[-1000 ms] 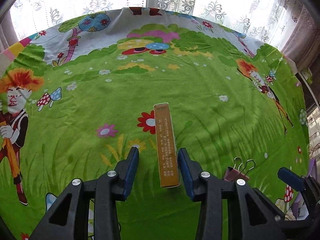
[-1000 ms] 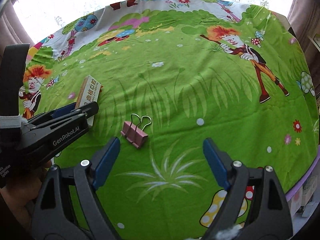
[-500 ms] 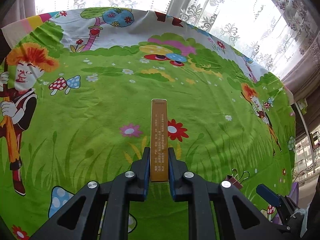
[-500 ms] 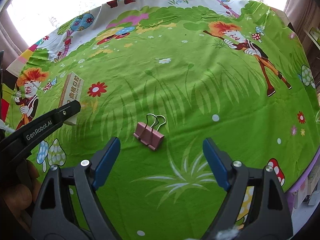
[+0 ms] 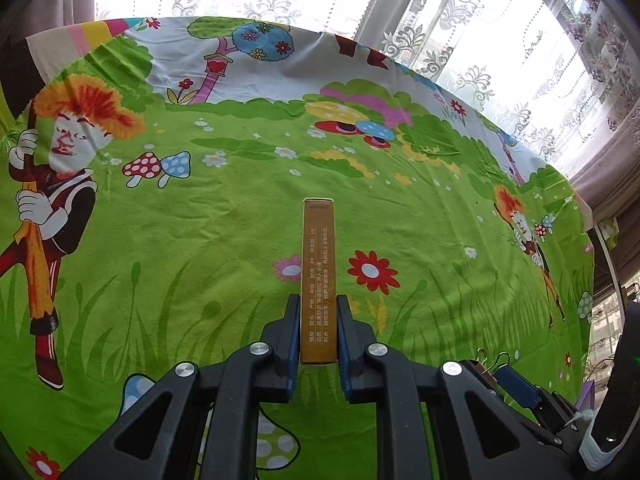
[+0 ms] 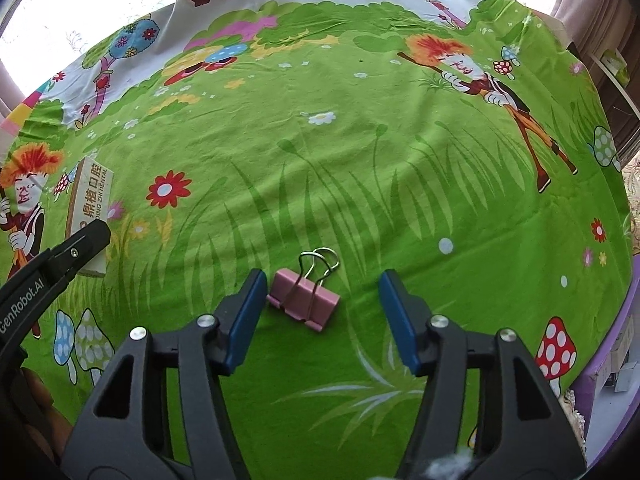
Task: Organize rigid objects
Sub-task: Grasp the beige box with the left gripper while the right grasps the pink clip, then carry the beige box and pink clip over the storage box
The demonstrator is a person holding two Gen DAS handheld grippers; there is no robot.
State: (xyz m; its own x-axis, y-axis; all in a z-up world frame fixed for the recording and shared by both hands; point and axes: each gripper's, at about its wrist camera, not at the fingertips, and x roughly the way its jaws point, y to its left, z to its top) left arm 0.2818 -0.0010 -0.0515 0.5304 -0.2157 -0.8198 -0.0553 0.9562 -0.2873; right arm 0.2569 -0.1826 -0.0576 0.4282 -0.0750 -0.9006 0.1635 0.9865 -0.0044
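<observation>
In the left wrist view, the left gripper [image 5: 318,330] had its blue-padded jaws pressed against both long sides of a narrow yellow box [image 5: 318,276], gripping it near its close end. The box stood on edge and reached forward over the green cartoon tablecloth [image 5: 200,240], its far end pointing toward the lace curtains [image 5: 500,40]. At the lower right edge, part of the right gripper showed, with the wire loops of a binder clip just above it.

In the right wrist view, the right gripper [image 6: 320,312] hung over the pink binder clip [image 6: 304,300], which lay flat on the cloth between the jaws. The jaws had just been closing but stood partly apart: the left pad was just beside the clip's end, and a clear gap remained on the right. At the left edge, the left gripper's black finger covered the near end of the box, whose white printed face showed above it.
</observation>
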